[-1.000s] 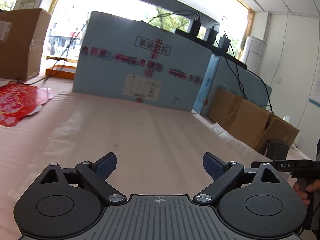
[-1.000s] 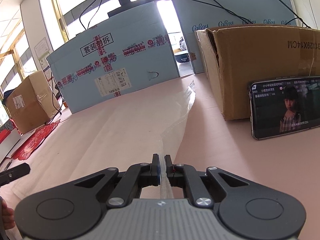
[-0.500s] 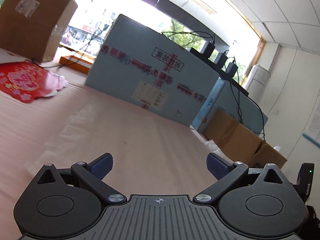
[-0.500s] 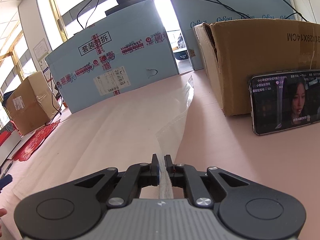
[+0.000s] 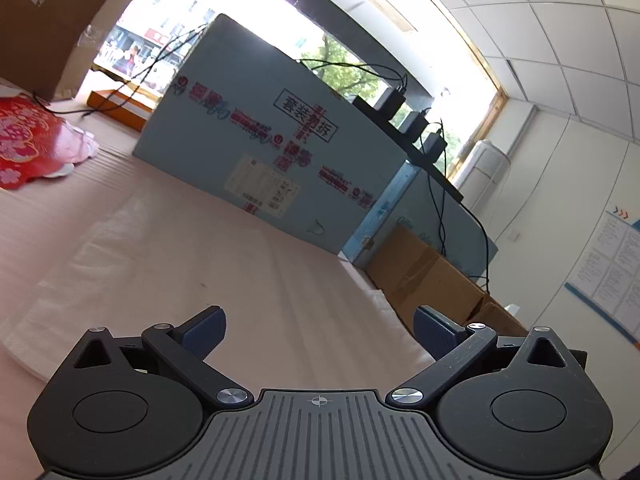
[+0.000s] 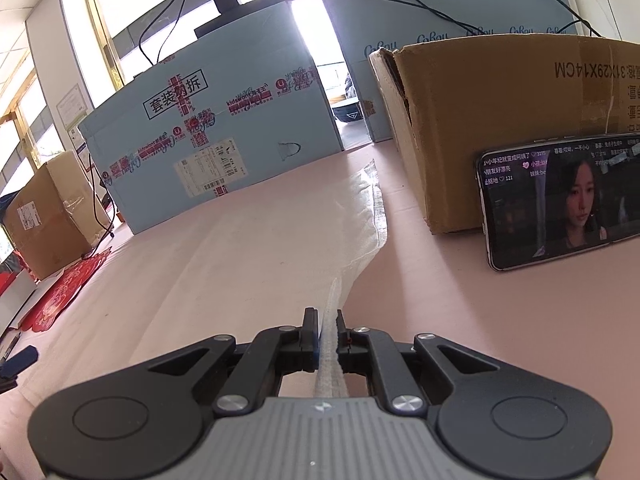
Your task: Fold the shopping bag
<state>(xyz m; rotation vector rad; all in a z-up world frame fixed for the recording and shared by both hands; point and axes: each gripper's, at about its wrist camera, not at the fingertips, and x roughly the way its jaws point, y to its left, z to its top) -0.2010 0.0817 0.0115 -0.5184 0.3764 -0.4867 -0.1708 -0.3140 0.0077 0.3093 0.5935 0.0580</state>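
Since the earlier frames the left gripper has rolled, so the table and boxes now sit slanted in its view, and its jaws have spread a little further; the right gripper has kept its place. Left jaws stand wide apart with nothing between them, hovering above the shopping bag, a thin, clear, whitish sheet lying flat on the pink table. Right jaws are pinched narrow on the bag's near right edge; a strip of the plastic runs up between the pads and away along a raised, crinkled fold toward the far boxes.

Bag spreads leftward from that fold across the table. Large blue box stands at the far side, behind the bag. Brown cardboard box sits to the right of the fold, apart from the bag. Phone with a lit screen leans against that box's front. Red paper decoration lies at far left, apart from the bag.
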